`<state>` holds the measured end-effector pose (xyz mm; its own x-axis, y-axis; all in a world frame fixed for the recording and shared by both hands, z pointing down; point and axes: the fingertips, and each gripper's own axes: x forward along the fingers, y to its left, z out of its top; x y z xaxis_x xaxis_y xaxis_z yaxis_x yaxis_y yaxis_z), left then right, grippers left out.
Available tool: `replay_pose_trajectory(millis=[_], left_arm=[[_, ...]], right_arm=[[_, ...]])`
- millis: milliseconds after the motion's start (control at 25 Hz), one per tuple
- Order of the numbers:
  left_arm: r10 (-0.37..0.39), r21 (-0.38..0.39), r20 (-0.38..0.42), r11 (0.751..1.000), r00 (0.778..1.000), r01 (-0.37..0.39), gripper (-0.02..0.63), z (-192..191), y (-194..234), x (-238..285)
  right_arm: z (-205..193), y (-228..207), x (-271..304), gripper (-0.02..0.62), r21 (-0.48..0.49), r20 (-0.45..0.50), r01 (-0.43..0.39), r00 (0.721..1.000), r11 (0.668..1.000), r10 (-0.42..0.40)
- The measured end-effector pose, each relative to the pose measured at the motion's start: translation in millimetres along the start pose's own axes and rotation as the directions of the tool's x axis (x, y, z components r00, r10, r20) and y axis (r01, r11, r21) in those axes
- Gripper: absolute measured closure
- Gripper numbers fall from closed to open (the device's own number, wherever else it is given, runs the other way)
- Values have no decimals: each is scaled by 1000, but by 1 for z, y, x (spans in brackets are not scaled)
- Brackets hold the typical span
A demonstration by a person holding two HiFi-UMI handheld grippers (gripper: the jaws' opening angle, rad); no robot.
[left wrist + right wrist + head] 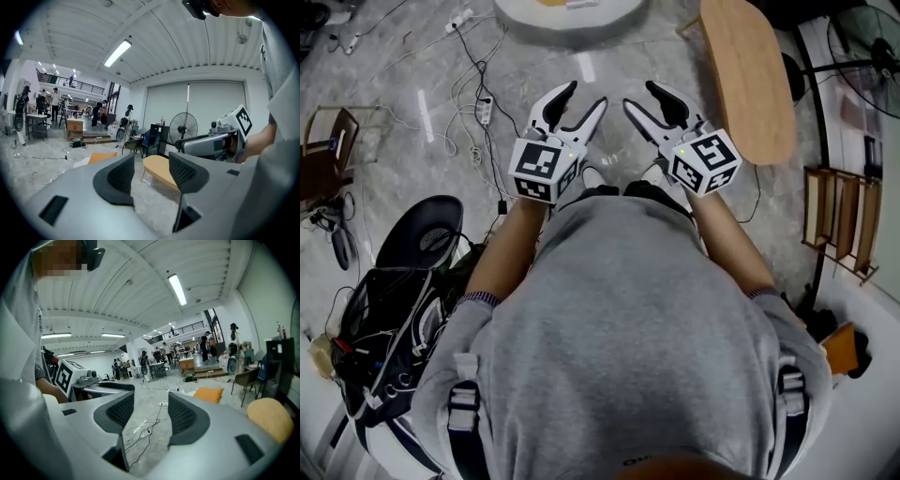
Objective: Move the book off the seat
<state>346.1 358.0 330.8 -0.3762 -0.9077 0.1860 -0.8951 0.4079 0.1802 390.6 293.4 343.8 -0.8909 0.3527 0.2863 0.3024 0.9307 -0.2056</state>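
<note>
Closest in, the person's grey sweatshirt (619, 328) fills the head view, with both forearms stretched out front. The left gripper (584, 98) has its jaws spread wide, with only bare floor showing between them. The right gripper (641, 97) is the same, jaws apart and empty. The two hang side by side over the grey floor (394, 169), where a power strip (485, 111) and loose cables lie. An oval wooden table (750, 80) stands to the right. Farthest out sits the round white seat (572, 23), with the orange book (102, 157) lying on it, well apart from both grippers.
</note>
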Motion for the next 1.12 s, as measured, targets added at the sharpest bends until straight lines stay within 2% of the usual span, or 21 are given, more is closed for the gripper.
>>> replay_pose_trajectory(millis=[440,640,960,1120], left_arm=[[45,-14,-47,999,998,-46,348,-9,39,9],[71,-21,-52,997,996,-73,348,-6,49,29],[100,-26,-55,995,994,-101,347,15,70,80],[114,-24,-70,993,991,-116,348,24,112,117]], right_arm=[[-3,-14,34,345,27,-21,4,1000,1000,-3],[1,-40,46,338,17,-30,-1,1000,1000,2],[30,-87,74,334,2,-28,-51,998,999,51],[45,-119,118,334,-6,-40,-69,997,998,69]])
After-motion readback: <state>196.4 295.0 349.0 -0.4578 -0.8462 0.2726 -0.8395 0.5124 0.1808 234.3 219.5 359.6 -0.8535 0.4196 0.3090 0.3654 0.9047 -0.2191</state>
